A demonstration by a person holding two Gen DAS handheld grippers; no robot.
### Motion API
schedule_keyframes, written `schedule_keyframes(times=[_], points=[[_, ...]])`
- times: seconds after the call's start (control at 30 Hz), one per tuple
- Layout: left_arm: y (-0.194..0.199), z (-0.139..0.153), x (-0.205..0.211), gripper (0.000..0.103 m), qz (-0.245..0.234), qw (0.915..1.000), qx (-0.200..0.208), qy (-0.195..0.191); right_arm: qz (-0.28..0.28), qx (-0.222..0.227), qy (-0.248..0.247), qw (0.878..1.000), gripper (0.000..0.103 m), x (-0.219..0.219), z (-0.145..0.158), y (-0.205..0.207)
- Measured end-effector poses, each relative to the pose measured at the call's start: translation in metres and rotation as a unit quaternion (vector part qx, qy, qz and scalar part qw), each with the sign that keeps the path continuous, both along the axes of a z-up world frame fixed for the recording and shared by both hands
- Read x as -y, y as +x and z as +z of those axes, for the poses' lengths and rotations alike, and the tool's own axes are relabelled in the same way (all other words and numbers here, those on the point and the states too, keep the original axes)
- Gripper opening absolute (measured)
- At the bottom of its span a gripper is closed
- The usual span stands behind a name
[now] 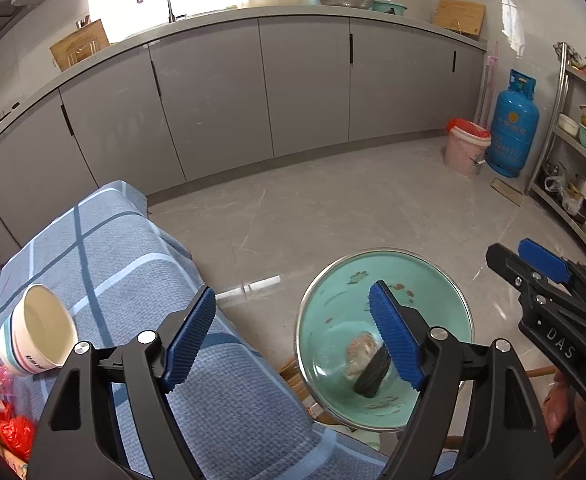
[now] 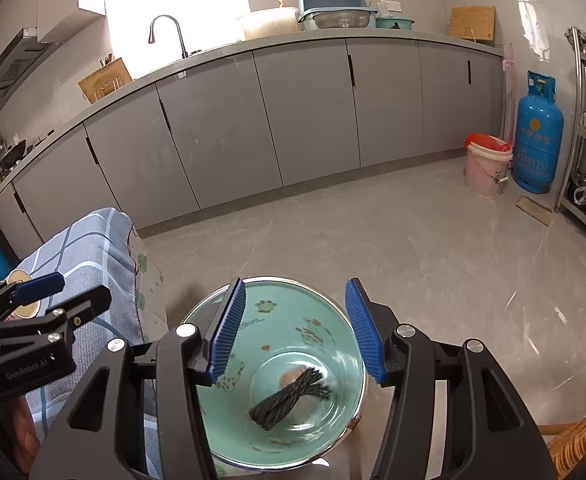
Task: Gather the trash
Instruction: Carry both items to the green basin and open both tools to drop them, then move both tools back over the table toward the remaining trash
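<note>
A teal bowl (image 1: 333, 312) with cartoon prints sits low at the table's right edge; it also shows in the right wrist view (image 2: 293, 316). In it lie a bundle of dark string (image 2: 289, 398) and a pale crumpled scrap (image 1: 361, 354). My right gripper (image 2: 297, 328) is open and empty, hovering over the bowl. My left gripper (image 1: 293, 336) is open and empty, above the blue checked cloth (image 1: 105, 248) and the bowl's left rim. A paper cup (image 1: 37, 330) lies tilted on the cloth at left. Red and clear plastic wrappers (image 1: 1, 420) lie at the far left.
Grey kitchen cabinets (image 2: 293, 120) run along the back. A pink bucket with a red liner (image 2: 487, 166) and a blue gas cylinder (image 2: 537, 136) stand on the floor at right. A metal shelf rack (image 1: 581, 152) is at far right. A wicker chair edge (image 2: 577, 436) is at bottom right.
</note>
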State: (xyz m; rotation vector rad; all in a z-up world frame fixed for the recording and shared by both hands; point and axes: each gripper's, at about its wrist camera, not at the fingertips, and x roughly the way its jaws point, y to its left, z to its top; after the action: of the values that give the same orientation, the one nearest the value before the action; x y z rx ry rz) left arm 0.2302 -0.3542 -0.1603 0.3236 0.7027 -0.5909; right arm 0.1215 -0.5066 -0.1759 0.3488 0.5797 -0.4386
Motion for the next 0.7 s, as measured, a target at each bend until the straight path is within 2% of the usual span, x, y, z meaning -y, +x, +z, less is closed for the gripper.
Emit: schedule_keyframes(times=[0.13, 0.33, 0.47, 0.7], points=[[-0.004, 0.004, -0.007, 0.082, 0.007, 0.9999, 0.013, 0.007, 0.003, -0.003, 0.001, 1.000, 0.054, -0.006, 0.000, -0.001], [-0.009, 0.016, -0.022, 0.083, 0.019, 0.9996, 0.021, 0.009, 0.008, 0.000, 0.000, 1.000, 0.061, -0.020, 0.007, -0.006], [-0.020, 0.030, -0.038, 0.087, 0.026, 0.9990, 0.037, 0.004, 0.024, 0.005, 0.001, 1.000, 0.063, -0.038, 0.015, -0.007], [-0.041, 0.054, -0.080, 0.087, 0.044, 0.9969, 0.065, 0.004, 0.062, 0.012, 0.000, 0.998, 0.068, -0.079, 0.027, -0.005]])
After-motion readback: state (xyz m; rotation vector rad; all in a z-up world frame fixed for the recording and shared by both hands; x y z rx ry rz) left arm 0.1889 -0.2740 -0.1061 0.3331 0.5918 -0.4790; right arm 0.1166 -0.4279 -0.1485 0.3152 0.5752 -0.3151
